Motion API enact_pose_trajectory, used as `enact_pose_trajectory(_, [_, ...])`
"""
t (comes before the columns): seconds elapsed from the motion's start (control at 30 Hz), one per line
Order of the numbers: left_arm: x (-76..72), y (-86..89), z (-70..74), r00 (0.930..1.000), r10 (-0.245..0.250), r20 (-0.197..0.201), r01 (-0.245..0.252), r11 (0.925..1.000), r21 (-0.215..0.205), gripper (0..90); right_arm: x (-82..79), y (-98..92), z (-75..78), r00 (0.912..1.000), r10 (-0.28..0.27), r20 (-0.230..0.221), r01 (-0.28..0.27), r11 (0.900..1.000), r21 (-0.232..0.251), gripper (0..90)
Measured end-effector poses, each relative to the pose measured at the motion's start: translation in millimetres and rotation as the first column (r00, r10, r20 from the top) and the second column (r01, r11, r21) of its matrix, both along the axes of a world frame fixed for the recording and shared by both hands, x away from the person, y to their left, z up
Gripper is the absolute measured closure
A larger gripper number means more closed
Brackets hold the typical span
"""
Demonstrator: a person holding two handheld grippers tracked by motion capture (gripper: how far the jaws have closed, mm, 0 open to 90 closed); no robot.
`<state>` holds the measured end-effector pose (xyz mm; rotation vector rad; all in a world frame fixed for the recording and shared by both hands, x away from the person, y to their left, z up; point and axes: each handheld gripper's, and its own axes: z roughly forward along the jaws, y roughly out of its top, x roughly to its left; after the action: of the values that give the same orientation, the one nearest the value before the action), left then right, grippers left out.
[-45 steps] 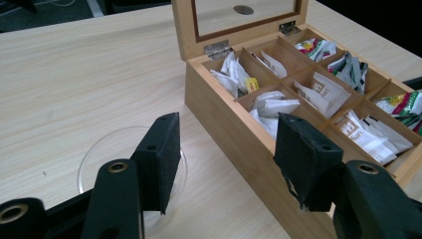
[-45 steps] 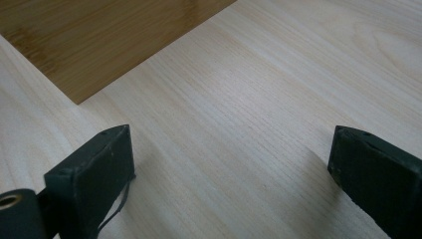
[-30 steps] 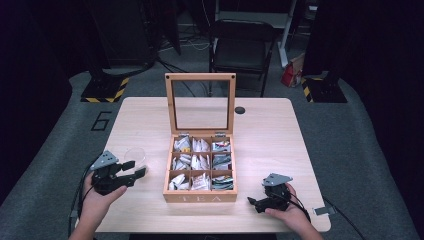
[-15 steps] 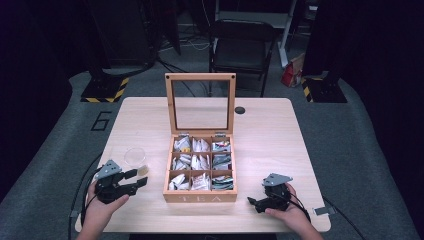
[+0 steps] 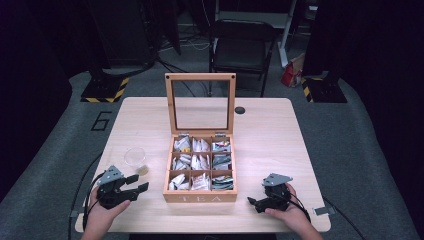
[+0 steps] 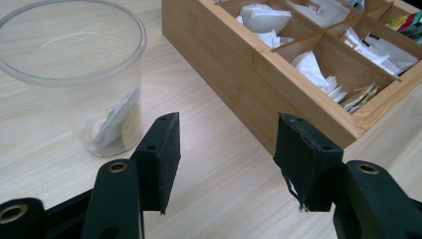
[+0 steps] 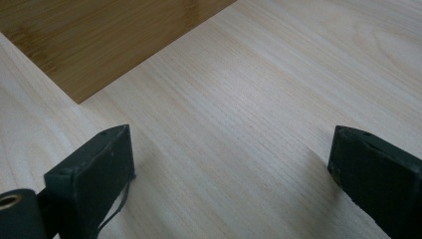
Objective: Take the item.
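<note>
Nearest the person, the left gripper (image 5: 137,183) rests low on the tabletop (image 5: 280,145) at its front left corner, held in the left hand (image 5: 102,215). Its jaws stand apart with nothing between them; in the left gripper view only bare wood shows in the gap between the two black pads (image 6: 161,154).

At the front right, the right gripper (image 5: 254,202) lies on the tabletop in the right hand (image 5: 290,215), pointing toward the wooden box (image 5: 200,196). It too is released: in the right gripper view its jaws are spread wide over bare tabletop, with a corner of the box wall (image 7: 99,40) ahead of them and apart from them.

Just beyond the left gripper stands a clear plastic cup (image 5: 134,156), upright on the tabletop, near the fingertips but not touching them. In the left gripper view the cup (image 6: 74,64) sits ahead and to the left of the left jaw, outside the gap, and a tea bag (image 6: 119,122) lies slumped inside it against the wall at the bottom.

To the right of the cup sits the wooden box, marked TEA on its front. Its nine compartments hold tea sachets (image 5: 200,160). Farther back, the glass-paned lid (image 5: 201,105) stands open and upright at the box's rear edge.

Beyond the tabletop, a dark chair (image 5: 242,47) stands on the floor.
</note>
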<state>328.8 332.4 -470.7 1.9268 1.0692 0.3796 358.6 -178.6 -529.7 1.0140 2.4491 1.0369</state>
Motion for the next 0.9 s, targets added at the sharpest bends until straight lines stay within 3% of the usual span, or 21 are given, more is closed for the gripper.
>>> enact_pose_trajectory(0.13, [-2.1,-0.2,-4.0,0.9999,-0.013,-0.007,0.013,0.9995,0.028,43.5,0.0,0.0,0.0,1.0,0.0,0.0,0.0,1.0,0.0,3.5])
enact_pose_trajectory(0.37, [-3.8,1.1,-11.8,0.9993,-0.013,-0.035,0.013,0.9998,0.017,43.6,0.0,-0.1,0.0,1.0,0.001,0.0,-0.001,1.0,0.0,3.5])
enact_pose_trajectory(0.9, [-0.9,-0.7,-20.3,0.9971,-0.037,-0.067,0.041,0.9979,0.051,43.5,0.0,-0.1,0.0,1.0,0.001,0.0,-0.001,1.0,0.0,3.5])
